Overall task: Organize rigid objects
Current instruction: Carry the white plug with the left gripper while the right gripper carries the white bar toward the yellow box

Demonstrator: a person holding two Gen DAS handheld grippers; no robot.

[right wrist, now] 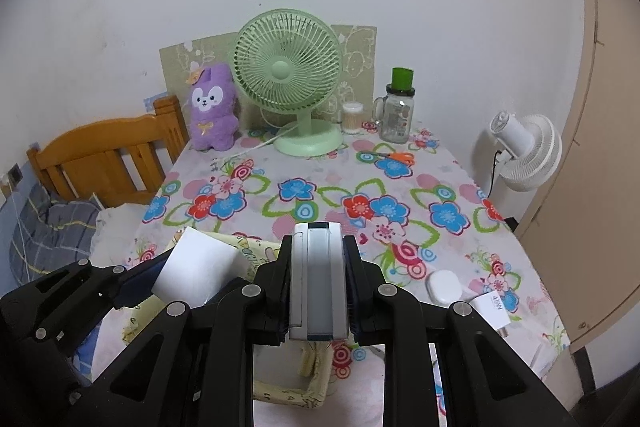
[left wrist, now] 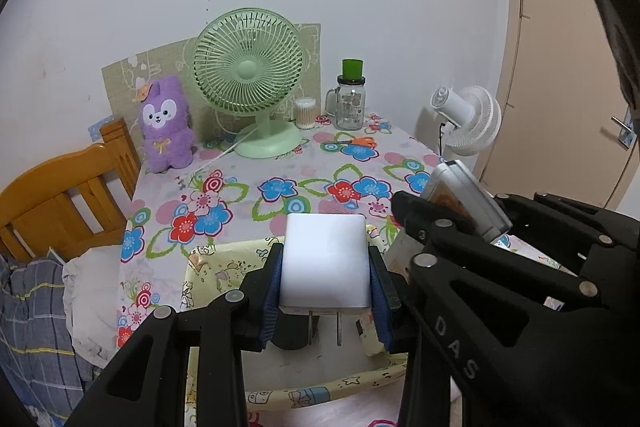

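Floral cloth covers the table (left wrist: 280,163) against a white wall, where a green fan (left wrist: 250,75), a purple plush toy (left wrist: 166,125), a jar (left wrist: 351,103) and orange scissors (left wrist: 358,141) stand at the far edge, out of my working area. From my left wrist, my left gripper (left wrist: 325,267) is clamped on a white charger (left wrist: 325,259), its two prongs pointing back toward me, and I hold it over the yellow cartoon-print basket (left wrist: 224,259), probably so it can go down inside. My other claw crosses in from the right with "DAS" moulded on its arm.

From my right wrist, my right gripper (right wrist: 318,283) is closed on a grey boxy device (right wrist: 318,279), held edge-on over the same basket (right wrist: 256,255), whose wall shows below. I judge both pieces are meant for it. On the cloth to the right lie a white oval case (right wrist: 443,286) and a white adapter (right wrist: 494,309) marked "45W", not yet collected.
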